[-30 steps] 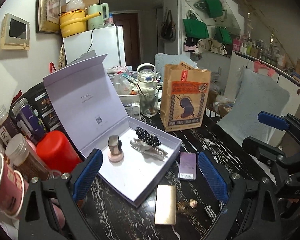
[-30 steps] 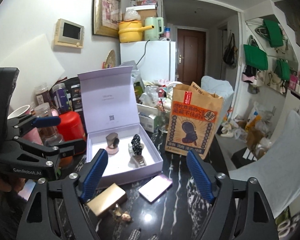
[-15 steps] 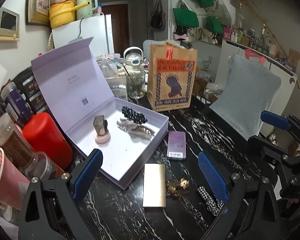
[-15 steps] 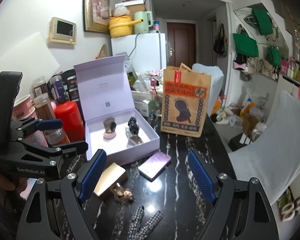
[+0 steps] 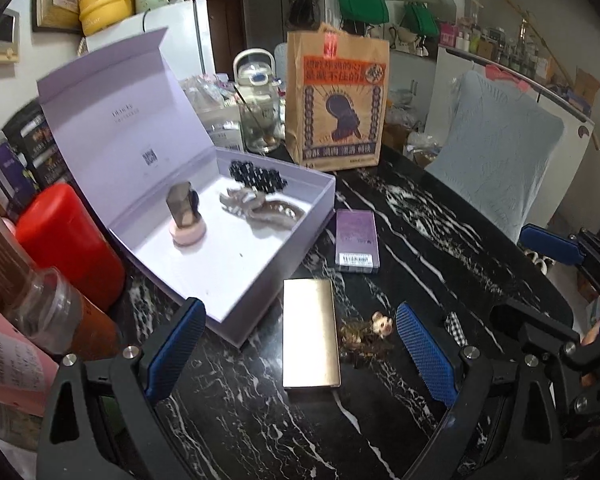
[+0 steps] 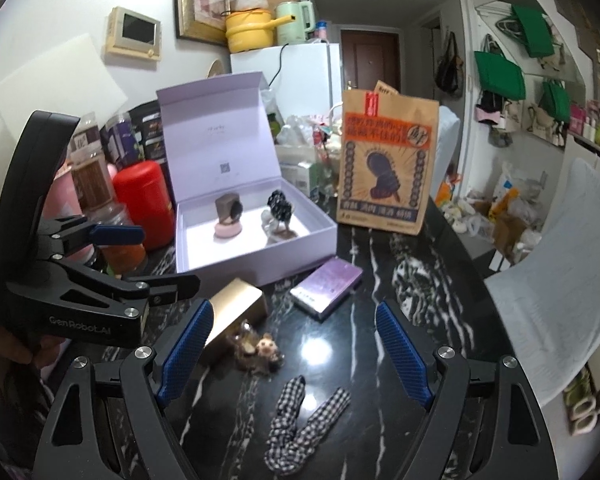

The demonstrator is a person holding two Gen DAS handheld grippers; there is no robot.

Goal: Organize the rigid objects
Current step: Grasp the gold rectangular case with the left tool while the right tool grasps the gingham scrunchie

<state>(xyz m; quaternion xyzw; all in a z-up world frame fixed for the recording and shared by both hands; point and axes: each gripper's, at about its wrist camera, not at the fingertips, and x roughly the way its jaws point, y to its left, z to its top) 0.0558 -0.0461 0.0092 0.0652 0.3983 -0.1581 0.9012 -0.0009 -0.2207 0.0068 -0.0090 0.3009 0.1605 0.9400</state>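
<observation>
Change since one second ago: both grippers have drawn back and tipped downward, so the gold case now sits between the left fingers' view and a checked fabric bow has come into the right wrist view.

Left gripper (image 5: 298,346): jaws spread wide, holding nothing, above the black marble table (image 5: 440,240).
Right gripper (image 6: 294,344): jaws spread wide, holding nothing.

Nearest row, on the table:
- Checked fabric bow (image 6: 300,424), lying flat, closest to the right gripper.
- Small brown charm with a pale animal face (image 5: 366,330), just beside the gold case.
- Gold rectangular case (image 5: 310,332), flat, just in front of the box's near corner.

Middle row:
- Purple rectangular case (image 5: 357,240), flat, barcode label at its near end, just beside the box's right wall.
- Lavender gift box (image 5: 236,276), lid (image 5: 128,120) standing open at the back. Inside: a brown block on a pink round base (image 5: 185,216), upright; a grey-brown hair claw (image 5: 260,208), lying down; a black beaded clip (image 5: 256,174) behind it.

Left of the box: red canister (image 5: 68,240), clear jars (image 5: 56,320).

Far row: printed brown paper bag (image 5: 338,100), upright; glass jar with a stick in it (image 5: 260,124); white fridge (image 6: 300,76) carrying a yellow pot (image 6: 250,28).
</observation>
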